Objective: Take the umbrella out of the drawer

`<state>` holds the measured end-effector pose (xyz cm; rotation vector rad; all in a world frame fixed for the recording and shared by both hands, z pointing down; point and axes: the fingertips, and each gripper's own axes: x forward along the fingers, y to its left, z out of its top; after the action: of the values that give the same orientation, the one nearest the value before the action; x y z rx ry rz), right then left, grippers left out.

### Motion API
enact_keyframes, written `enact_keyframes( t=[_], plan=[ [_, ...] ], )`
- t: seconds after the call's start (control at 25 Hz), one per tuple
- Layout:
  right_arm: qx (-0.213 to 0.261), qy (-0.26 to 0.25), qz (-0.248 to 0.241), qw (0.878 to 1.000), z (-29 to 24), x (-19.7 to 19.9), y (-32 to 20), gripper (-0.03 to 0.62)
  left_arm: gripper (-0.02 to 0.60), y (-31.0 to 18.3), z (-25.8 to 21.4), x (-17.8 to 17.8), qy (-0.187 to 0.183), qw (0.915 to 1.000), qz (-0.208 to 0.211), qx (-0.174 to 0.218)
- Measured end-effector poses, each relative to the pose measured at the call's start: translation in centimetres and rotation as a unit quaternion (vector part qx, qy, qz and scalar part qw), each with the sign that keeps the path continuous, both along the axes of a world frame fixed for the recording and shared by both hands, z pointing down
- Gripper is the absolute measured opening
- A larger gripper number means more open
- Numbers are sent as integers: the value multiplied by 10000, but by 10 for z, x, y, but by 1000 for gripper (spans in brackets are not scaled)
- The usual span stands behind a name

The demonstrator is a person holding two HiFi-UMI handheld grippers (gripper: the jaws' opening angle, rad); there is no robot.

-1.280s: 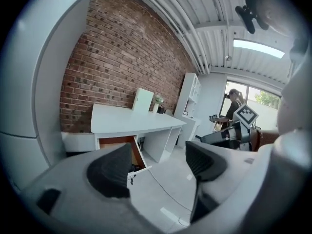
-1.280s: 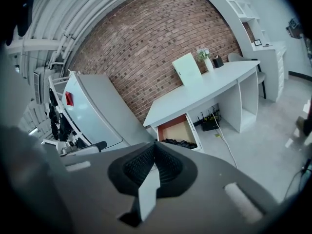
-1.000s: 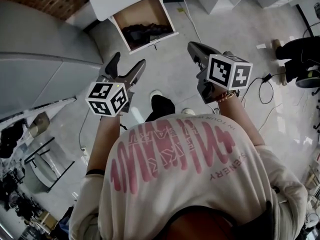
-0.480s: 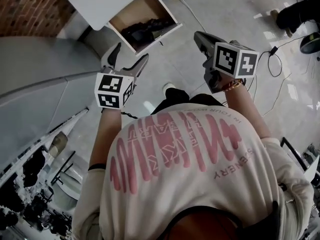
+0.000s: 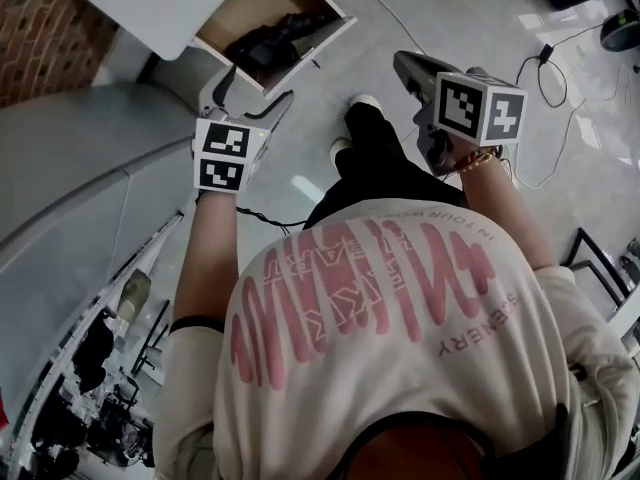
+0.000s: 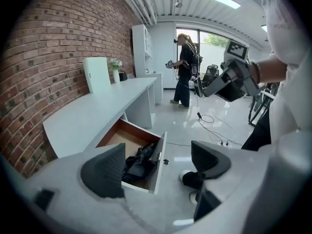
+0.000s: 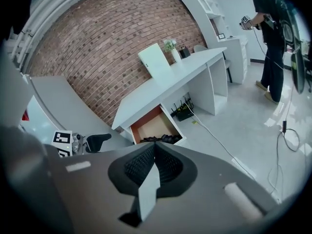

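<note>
- Holding our left gripper (image 5: 252,96) with jaws wide and opening, we grip nothing.
- Our right gripper (image 5: 410,66) has its jaws pressed together, empty.
- We see the black umbrella (image 5: 265,43) lying in the open drawer (image 5: 250,8).
- Only the gripper views show another person (image 6: 185,67) far off.

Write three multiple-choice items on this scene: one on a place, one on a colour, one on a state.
1. Where does the umbrella lie?
A. on a chair
B. in the drawer
C. on the floor

2. What colour is the desk top?
A. white
B. green
C. black

3. How do the right tongs stand?
A. wide open
B. shut on the umbrella
C. shut, empty

Answers:
1 B, the dark umbrella lies inside the pulled-out drawer.
2 A, the top shows white against the brick wall.
3 C, the right gripper view shows the jaws together with nothing between them.
</note>
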<state>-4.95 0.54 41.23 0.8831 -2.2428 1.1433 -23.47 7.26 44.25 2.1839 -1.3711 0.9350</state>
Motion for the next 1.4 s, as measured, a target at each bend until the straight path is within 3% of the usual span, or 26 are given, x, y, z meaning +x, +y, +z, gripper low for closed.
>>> enact_keyframes(
  t=[0.44, 0.76, 1.0, 1.28, 1.4],
  plan=[
    [-472, -236, -150, 9985, 40, -18, -27, 14, 417, -39, 38, -1, -747, 9949, 401, -537],
    [-838, -192, 310, 9958, 80, 27, -87, 14, 416, -76, 96, -10, -1241, 9834, 537, -1210],
    [-958, -202, 423, 9943, 102, 61, -126, 14, 416, -95, 133, -11, -1681, 9707, 448, -1658],
    [-1341, -193, 928, 9864, 132, 97, -130, 14, 414, -117, 161, -15, -2314, 9509, 805, -1892],
    [-1528, -147, 1140, 9815, 147, 107, -125, 14, 416, -121, 182, -22, -2492, 9380, 1032, -2177]
  ],
)
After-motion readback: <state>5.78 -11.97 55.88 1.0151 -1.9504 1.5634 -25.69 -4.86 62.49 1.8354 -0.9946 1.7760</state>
